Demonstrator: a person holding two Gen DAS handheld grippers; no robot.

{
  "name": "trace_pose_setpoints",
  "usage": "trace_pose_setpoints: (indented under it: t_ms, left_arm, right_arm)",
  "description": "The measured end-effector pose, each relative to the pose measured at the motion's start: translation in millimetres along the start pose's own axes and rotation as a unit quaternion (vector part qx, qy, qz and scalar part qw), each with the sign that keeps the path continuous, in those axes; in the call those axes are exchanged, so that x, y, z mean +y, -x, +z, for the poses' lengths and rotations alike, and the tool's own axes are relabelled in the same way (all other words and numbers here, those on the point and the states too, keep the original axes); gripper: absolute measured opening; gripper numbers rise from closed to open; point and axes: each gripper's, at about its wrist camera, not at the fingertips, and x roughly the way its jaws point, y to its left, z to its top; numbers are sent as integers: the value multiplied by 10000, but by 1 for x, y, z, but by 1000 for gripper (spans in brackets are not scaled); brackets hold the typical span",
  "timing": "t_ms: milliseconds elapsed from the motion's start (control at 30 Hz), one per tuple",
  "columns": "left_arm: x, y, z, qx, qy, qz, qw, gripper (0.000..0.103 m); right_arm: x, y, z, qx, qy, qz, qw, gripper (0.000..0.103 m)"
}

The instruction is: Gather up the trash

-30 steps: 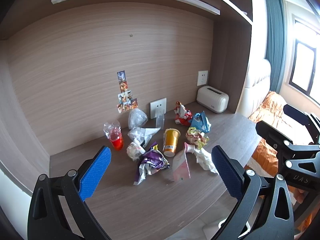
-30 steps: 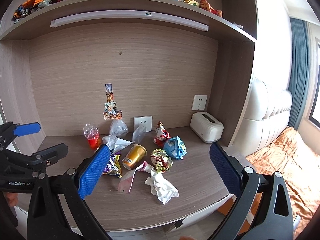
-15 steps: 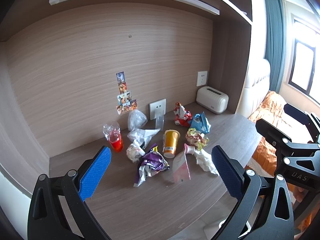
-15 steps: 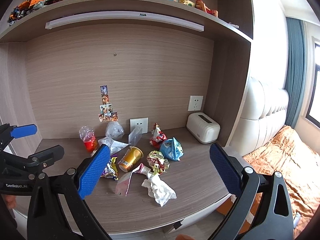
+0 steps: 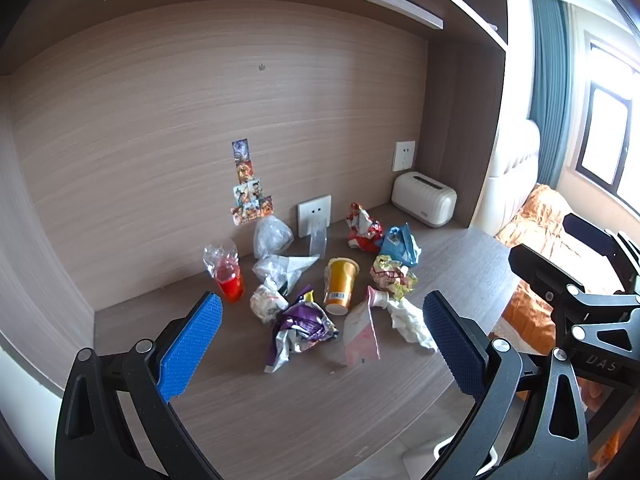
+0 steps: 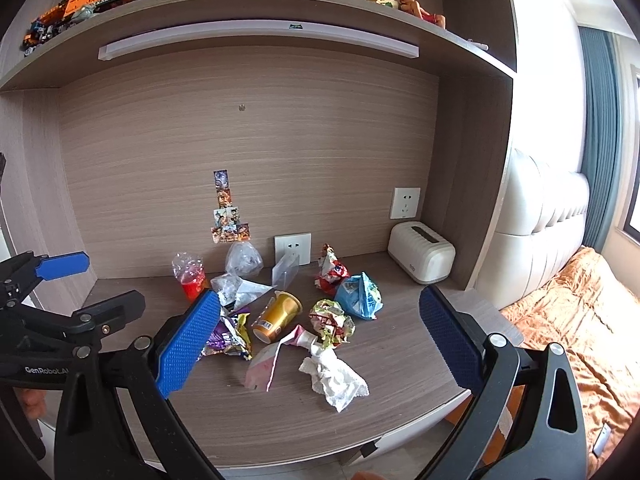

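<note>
Several pieces of trash lie in a cluster on the wooden desk: a yellow cup on its side, a purple wrapper, a crumpled white tissue, a pink pouch, a blue bag, a red wrapper and a bottle with red liquid. My left gripper hangs open in front of the pile, holding nothing. My right gripper is open too, above the desk's front edge, with the tissue and cup between its blue pads.
A white toaster stands at the back right by a wall socket. An overhead shelf carries toys and books. A bed with an orange cover lies to the right. The other gripper shows at the left of the right wrist view.
Both grippers have drifted slightly relative to the pile; the trash sits a little further left and higher in the right wrist view. Nothing was grasped.
</note>
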Motion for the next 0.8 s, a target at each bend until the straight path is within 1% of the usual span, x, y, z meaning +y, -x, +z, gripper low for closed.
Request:
trace_pose_setpoints:
  t_ms: [167, 267, 433, 733, 800]
  left_arm:
    - [0, -2, -1, 14, -6, -4, 10000, 98]
    - [1, -3, -1, 26, -12, -15, 10000, 98]
    - [0, -9, -2, 36, -113, 24, 9999, 98]
    - [1, -26, 0, 136, -178, -103, 9997, 98]
    - [3, -31, 0, 93, -194, -134, 9997, 98]
  right_arm:
    - [-2, -4, -2, 72, -4, -106, 9999, 99]
    - [-2, -4, -2, 12, 2, -144, 9999, 99]
    - [-3, -6, -1, -77, -39, -85, 9999, 99]
    - [-3, -22, -4, 123, -11, -241, 9996, 99]
    - [-2, -29, -7, 157, 16, -309, 9994, 99]
